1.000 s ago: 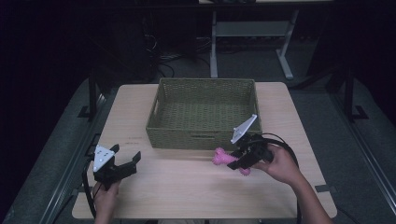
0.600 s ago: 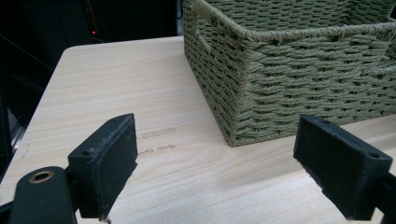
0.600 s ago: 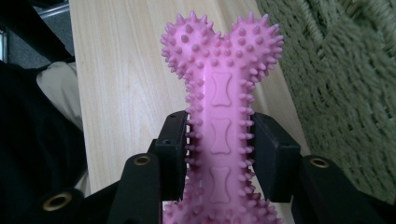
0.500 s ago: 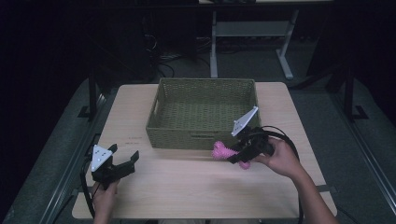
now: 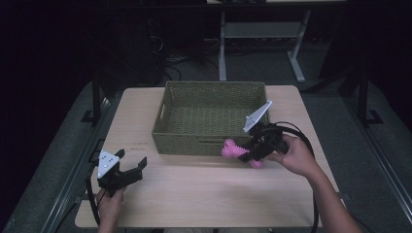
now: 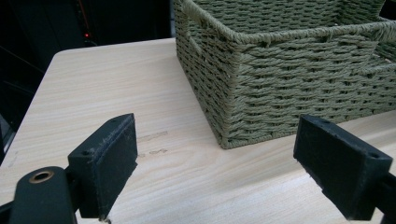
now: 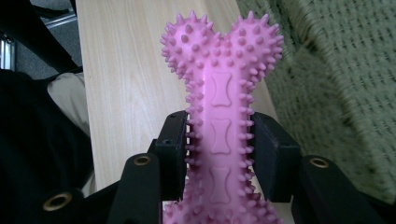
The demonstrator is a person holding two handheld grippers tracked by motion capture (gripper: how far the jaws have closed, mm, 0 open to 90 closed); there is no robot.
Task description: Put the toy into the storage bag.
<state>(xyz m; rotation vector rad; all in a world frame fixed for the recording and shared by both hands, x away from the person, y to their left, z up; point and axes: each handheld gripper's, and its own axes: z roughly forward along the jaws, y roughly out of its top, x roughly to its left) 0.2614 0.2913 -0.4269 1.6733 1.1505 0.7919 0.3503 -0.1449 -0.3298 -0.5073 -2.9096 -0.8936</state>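
Observation:
A pink spiked bone toy (image 5: 231, 151) hangs just above the table, in front of the woven green basket (image 5: 180, 141). My right gripper (image 5: 248, 155) is shut on the toy's shaft, and in the right gripper view both pads press on the bone toy (image 7: 219, 107) with its knobbed end sticking out ahead. The left gripper (image 5: 130, 167) rests near the table's front left corner, jaws wide apart with nothing between them. In the left gripper view its fingers (image 6: 109, 163) frame bare table and the basket's (image 6: 280, 88) near corner.
The light wooden table (image 5: 204, 194) has free room in front of the basket. Dark floor, a white stand (image 5: 262, 34) and cables lie beyond the far edge. A black cable loops around the right hand.
The right gripper has lifted the pink bone toy off the table and carried it slightly toward the basket's front wall. The left gripper has stayed where it was.

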